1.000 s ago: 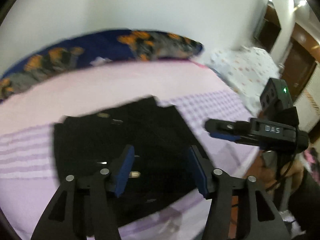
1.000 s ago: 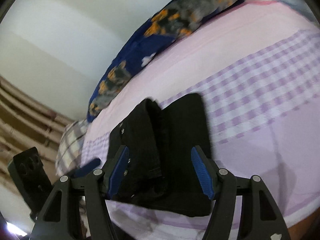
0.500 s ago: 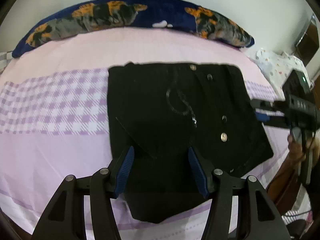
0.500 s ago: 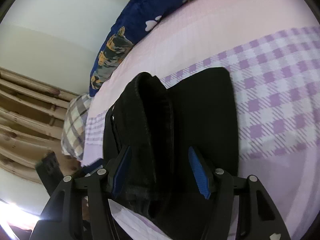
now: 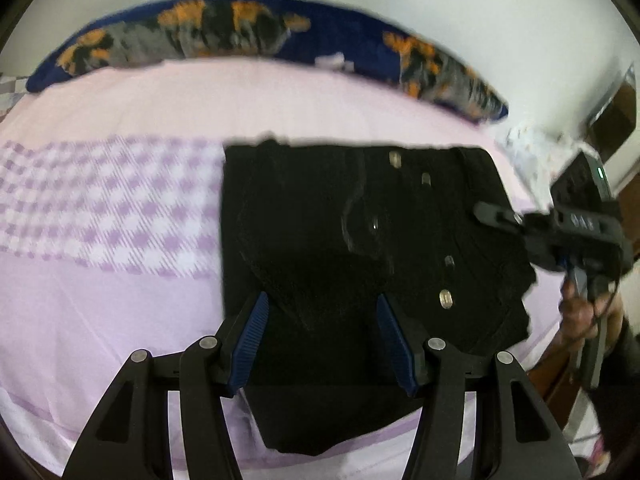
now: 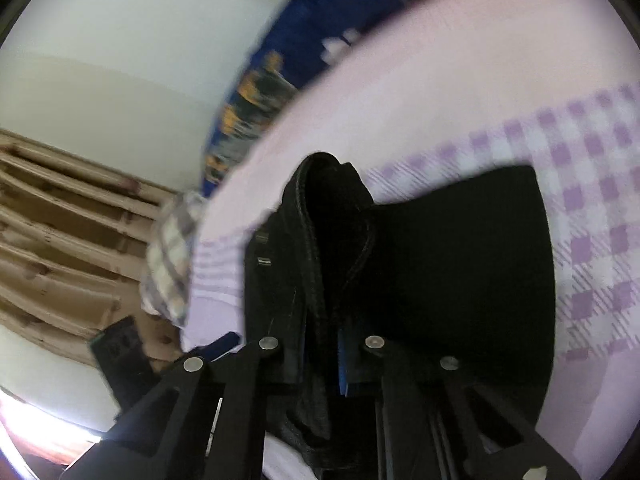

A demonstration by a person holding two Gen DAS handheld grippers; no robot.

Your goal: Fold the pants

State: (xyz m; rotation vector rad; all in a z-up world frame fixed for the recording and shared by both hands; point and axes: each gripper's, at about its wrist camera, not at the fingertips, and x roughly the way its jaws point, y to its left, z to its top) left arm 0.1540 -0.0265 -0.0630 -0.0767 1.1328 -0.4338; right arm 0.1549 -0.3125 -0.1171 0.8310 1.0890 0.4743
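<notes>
Covering most of both views, bed (image 5: 120, 288) with pink sheet and lilac check band, wall behind it. Long navy pillow (image 5: 256, 36) with orange and grey print runs along bed's far edge, 10 to 2 o'clock in left wrist view; same pillow (image 6: 280, 80) at 12 o'clock in right wrist view, blurred. Plaid cloth (image 6: 170, 264) at 9 o'clock in right view, beside wooden slats.

Black pants (image 5: 360, 248) lie folded on bed, centre of left view, waistband toward 3 o'clock, metal buttons and rivets showing along fly. Near edge hangs toward 6 o'clock by bed's edge. In right view pants (image 6: 460, 272) fill centre, waistband edge bunched and raised into a ridge toward 12 o'clock.

Left tool (image 5: 322, 342) at 6 o'clock of its own view, blue pads well apart, about half open, hovering over near part of pants, nothing gripped; contact with fabric cannot be told.

Right tool (image 6: 324, 360) has just been closing, jaws now nearly together, pinching the thick waistband fold between blue pads. Same right tool (image 5: 496, 214) seen from left view at 3 o'clock, tip at waistband edge, a person's hand (image 5: 580, 312) on its handle below.
</notes>
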